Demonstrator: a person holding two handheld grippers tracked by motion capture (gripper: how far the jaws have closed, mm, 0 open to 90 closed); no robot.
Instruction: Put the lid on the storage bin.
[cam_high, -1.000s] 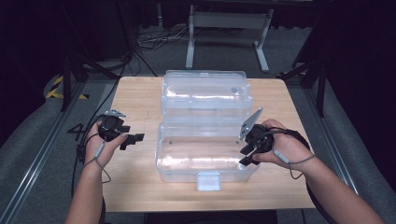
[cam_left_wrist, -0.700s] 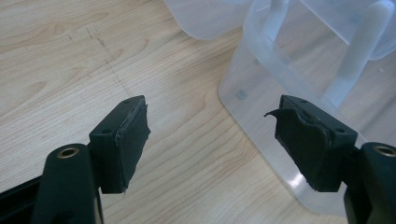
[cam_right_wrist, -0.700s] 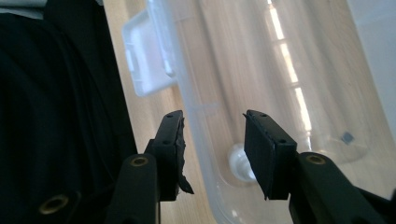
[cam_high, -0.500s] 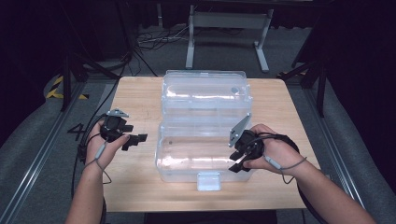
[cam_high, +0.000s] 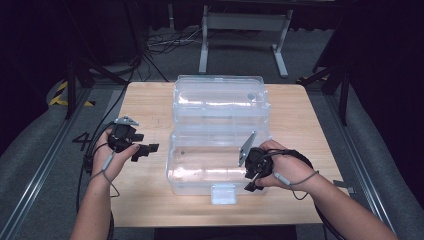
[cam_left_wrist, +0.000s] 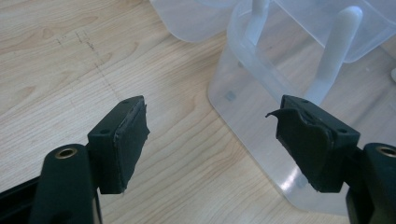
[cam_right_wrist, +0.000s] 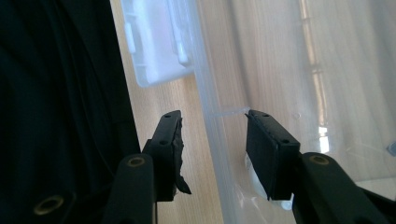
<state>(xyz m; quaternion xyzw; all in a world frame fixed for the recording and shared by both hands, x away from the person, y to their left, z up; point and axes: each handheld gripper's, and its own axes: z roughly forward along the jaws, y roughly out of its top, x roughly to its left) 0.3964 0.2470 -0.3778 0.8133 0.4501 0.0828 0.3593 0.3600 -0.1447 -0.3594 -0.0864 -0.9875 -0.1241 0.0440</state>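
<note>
We see the clear plastic storage box mid-table, lid swung back, long axis across, latch facing us. Our right gripper, jaws just widening, straddles its front wall unclamped; left gripper spread beside it.

A clear plastic box on a pale wood-grain table; black tools.

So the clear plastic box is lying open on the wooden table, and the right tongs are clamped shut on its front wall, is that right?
Not quite. The clear plastic box does lie open on the wooden table, and the right tongs straddle its front wall, but they are open. The right gripper view shows gaps between both pads and the wall; the jaws have just been opening.
</note>
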